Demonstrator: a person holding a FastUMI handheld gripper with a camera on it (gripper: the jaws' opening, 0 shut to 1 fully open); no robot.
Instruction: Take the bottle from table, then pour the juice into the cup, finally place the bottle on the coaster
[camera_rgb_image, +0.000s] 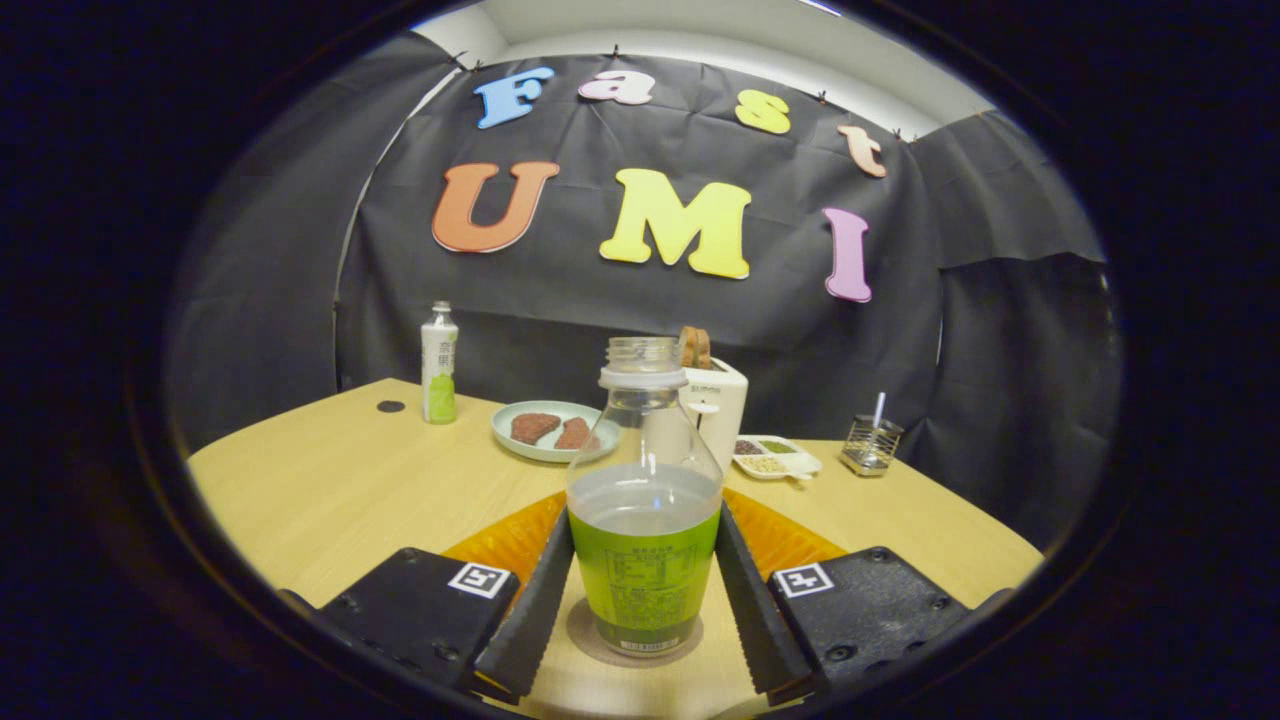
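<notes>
An uncapped clear bottle (644, 520) with a green label stands upright between my fingers, about half full of pale juice. Its base rests on a thin round greyish coaster (585, 640) on the wooden table (340, 490). My gripper (644, 540) holds it at its widest part, with the left fingertip (556, 560) and the right fingertip (733, 560) both against its sides.
Beyond the bottle are a pale plate (520, 445) with two brown pieces, a white toaster (722, 405) with bread in it, a small dish of seeds (776, 458) and a glass holder (870, 445). A white-and-green bottle (439, 365) and a small black disc (390, 406) sit far left.
</notes>
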